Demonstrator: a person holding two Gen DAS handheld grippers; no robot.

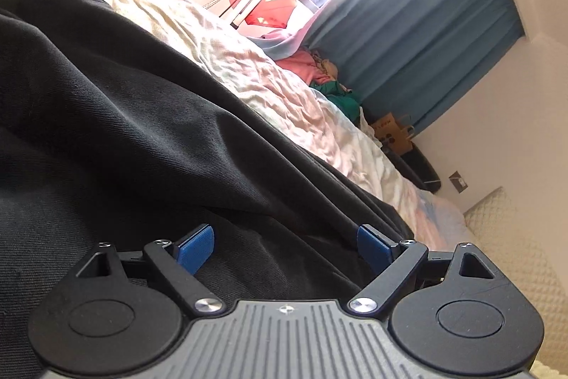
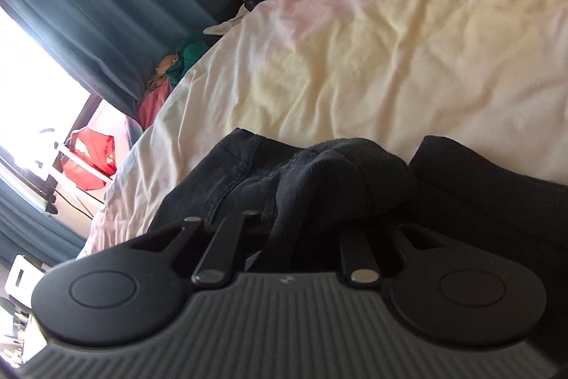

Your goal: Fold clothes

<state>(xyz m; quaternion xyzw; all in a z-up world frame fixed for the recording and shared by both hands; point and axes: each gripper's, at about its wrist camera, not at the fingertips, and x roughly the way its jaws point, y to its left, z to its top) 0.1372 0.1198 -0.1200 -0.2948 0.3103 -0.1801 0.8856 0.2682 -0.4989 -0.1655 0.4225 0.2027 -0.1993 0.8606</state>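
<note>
A: Black twill-cotton garment [image 1: 124, 130], heaped on the rumpled cream bedsheet [image 2: 372, 59]. Soft, fairly heavy, floppy.

B: Left gripper [image 1: 284, 244] spread wide over the cloth, holding nothing. Right gripper [image 2: 301, 237] buried in folds — can't tell. Best gripped at the stitched hem [image 2: 234, 173].

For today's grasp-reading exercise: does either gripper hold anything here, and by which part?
The right gripper is shut on a bunched fold of the black garment, near its ribbed edge. The left gripper is open, its blue pads apart over the same dark cloth, holding nothing.
</note>
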